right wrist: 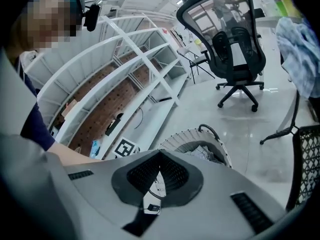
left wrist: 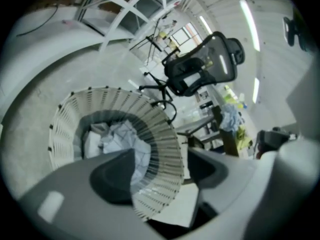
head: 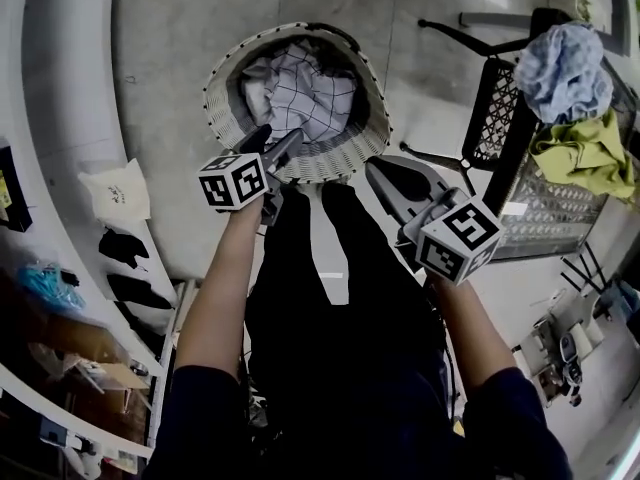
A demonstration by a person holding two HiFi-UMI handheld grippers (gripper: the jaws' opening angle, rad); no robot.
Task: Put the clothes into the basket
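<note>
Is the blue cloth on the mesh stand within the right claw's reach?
Probably yes: the right claw is empty, jaws together, with only open floor between it and the blue cloth.

Bright strip lights [left wrist: 248,15] far beyond the left gripper [left wrist: 161,154] light everything evenly, while fisheye bending darkens the corners and blurs its near jaws.

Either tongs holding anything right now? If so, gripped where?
Nothing is held. The left tongs stand open by the white woven basket, nothing between them; the right tongs are closed on nothing. The checked white cloth lies in the basket.
</note>
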